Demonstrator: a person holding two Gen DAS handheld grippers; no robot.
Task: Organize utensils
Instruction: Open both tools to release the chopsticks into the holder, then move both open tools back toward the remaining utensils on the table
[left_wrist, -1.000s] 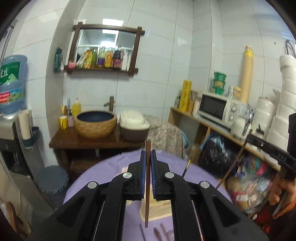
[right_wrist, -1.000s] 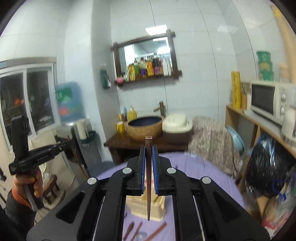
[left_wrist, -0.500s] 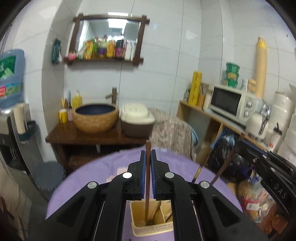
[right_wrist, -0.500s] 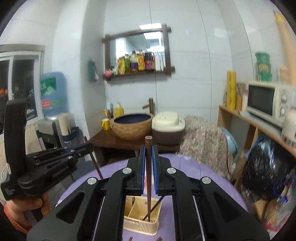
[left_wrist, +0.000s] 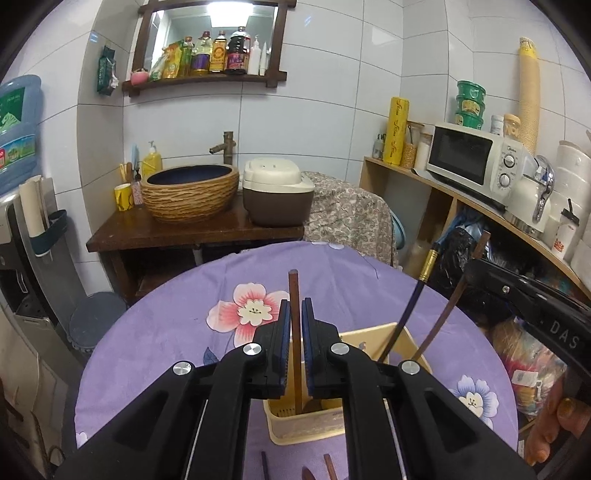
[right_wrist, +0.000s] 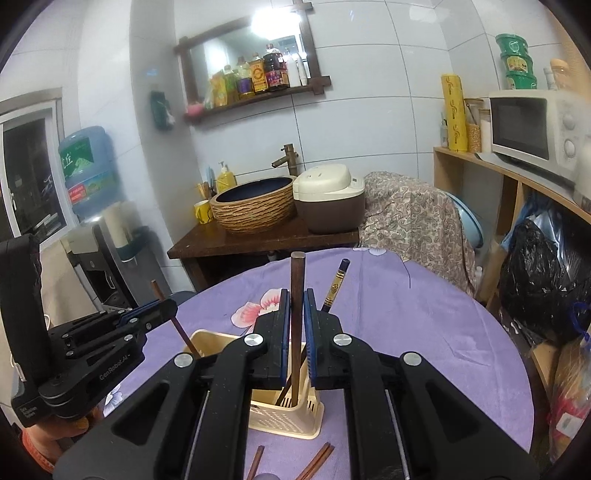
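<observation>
A cream slotted utensil basket (left_wrist: 303, 424) (right_wrist: 280, 417) stands on the purple floral table. My left gripper (left_wrist: 294, 317) is shut on a brown chopstick (left_wrist: 294, 291) held upright, its lower end down inside the basket. My right gripper (right_wrist: 296, 314) is shut on a second brown chopstick (right_wrist: 297, 273), whose tip is also inside the basket. A dark blue chopstick with a gold band (left_wrist: 410, 306) (right_wrist: 334, 284) leans in the basket. Each gripper shows in the other's view: the right one (left_wrist: 476, 266), the left one (right_wrist: 168, 304).
Loose brown chopsticks (right_wrist: 314, 461) (left_wrist: 328, 467) lie on the cloth in front of the basket. Behind the round table (left_wrist: 166, 332) are a wooden stand with a woven basin (left_wrist: 190, 192) and rice cooker (left_wrist: 277, 192), and a shelf with a microwave (left_wrist: 476, 162) to the right.
Both grippers have come down and closer to the basket with their chopsticks. The chopstick tips, above the basket a second ago, are now inside it.
</observation>
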